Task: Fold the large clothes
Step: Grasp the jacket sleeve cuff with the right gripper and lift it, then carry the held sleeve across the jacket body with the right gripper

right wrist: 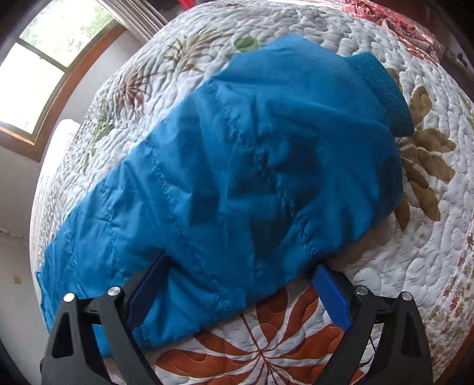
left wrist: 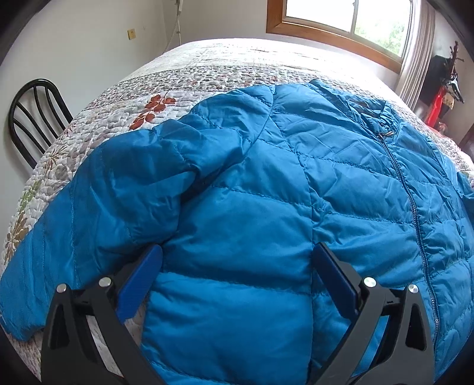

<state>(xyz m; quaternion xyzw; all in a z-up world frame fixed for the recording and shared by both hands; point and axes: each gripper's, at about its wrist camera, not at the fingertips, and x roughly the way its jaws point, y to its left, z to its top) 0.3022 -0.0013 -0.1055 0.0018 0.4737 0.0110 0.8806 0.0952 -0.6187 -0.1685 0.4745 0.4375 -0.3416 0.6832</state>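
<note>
Closest to me, the left tongs (left wrist: 237,251) hang spread wide over the lower body of the blue puffer jacket (left wrist: 266,192), both blue pads released and clamping nothing, with the quilted fabric lying between them. My right tongs (right wrist: 241,266) are likewise released, spread wide across one sleeve (right wrist: 237,165) of the jacket; the sleeve runs between the pads, but they do not pinch it. The jacket lies spread on the bed (left wrist: 207,68), front up, its zipper (left wrist: 414,207) closed and running toward the collar. Beyond the right tongs, the sleeve ends in a fleecy cuff (right wrist: 382,88) resting on the floral quilt (right wrist: 385,281). Left of the jacket, its other sleeve (left wrist: 97,189) trails toward the bed's edge. Farther past the jacket, a black chair (left wrist: 32,115) stands beside the bed, and a wood-framed window (left wrist: 349,23) sits in the far wall.
</note>
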